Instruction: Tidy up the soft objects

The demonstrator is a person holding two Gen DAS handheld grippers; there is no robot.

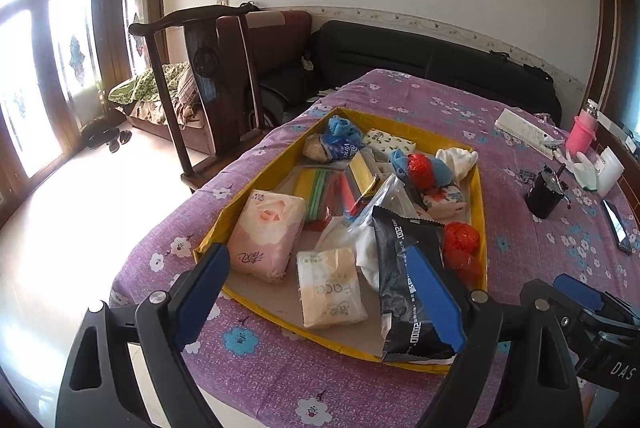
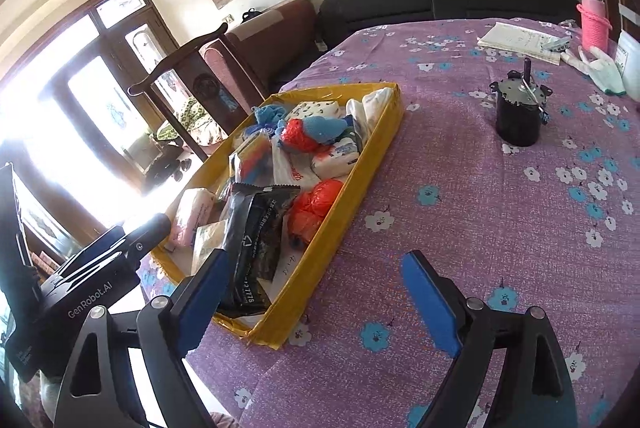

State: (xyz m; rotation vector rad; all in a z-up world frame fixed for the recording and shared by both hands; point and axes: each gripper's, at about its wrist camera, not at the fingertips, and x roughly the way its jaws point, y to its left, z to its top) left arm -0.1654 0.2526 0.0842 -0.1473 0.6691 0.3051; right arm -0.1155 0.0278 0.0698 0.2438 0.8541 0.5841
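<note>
The left gripper [image 1: 320, 288] hung with its jaws spread wide and nothing pinched between them, over the near end of a yellow tray [image 1: 480, 196]. The right gripper [image 2: 320, 292] was likewise spread and empty, its left finger over the tray's near corner and its right finger over bare cloth. In the tray, nearest the left gripper, lay a pink tissue pack [image 1: 266, 234], a cream tissue pack [image 1: 330, 288] just beside it, and a black bag [image 1: 408, 284] that leaned over the near rim. A red ball [image 1: 460, 242] sat against the tray's right wall. Farther back were coloured packets [image 1: 328, 192], a clear bag [image 1: 384, 196], a blue cloth [image 1: 338, 128], a second red ball [image 1: 418, 166] and a white cloth [image 1: 460, 158]. The tray rested on a purple flowered cloth [image 2: 480, 228]. Well apart from it stood a black can [image 2: 518, 112], and beyond that a pink bottle [image 2: 594, 16], a glove [image 2: 602, 66] and papers [image 2: 520, 40].
</note>
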